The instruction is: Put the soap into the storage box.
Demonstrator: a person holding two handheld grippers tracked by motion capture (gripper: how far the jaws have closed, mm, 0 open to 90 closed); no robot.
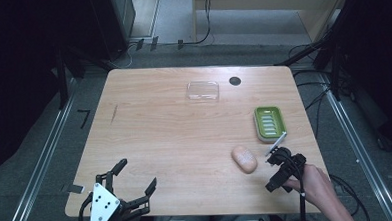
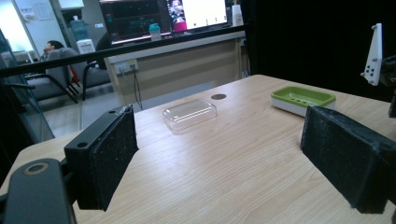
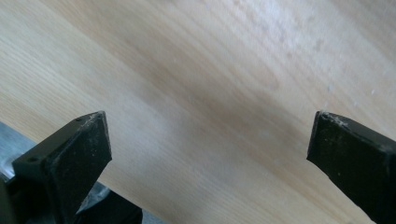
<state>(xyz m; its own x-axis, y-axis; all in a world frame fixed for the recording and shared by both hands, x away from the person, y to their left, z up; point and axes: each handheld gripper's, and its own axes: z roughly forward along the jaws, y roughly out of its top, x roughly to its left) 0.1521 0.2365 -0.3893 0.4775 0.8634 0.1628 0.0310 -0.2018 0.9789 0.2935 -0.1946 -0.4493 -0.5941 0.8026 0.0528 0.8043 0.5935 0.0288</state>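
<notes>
The right gripper [image 1: 279,167] hovers at the near right of the table [image 1: 160,142], jaws spread wide and empty. In the right gripper view those two black jaws stand far apart over bare wood grain, nothing between them. Just to its left lies the soap bar [image 1: 244,159], pale pink, flat on the table, close to the gripper but not touching it. Beyond both, near the right edge, sits the green soap dish [image 1: 270,122], its ribbed tray empty. Farther back, toward the middle of the far side, rests the clear plastic lid [image 1: 203,90], on its own, well apart from the dish.

Over at the near left corner, the left gripper [image 1: 132,186] hangs with its jaws released too, holding nothing. Its own view looks across the table to the lid [image 2: 190,113] and the dish [image 2: 303,98].

So by my reading, very little is done: the soap is out on the wood, the dish is bare, the lid is off. Likely left to do: grasp the bar, seat it in the dish, then perhaps fetch the lid. No grasp is made yet.
</notes>
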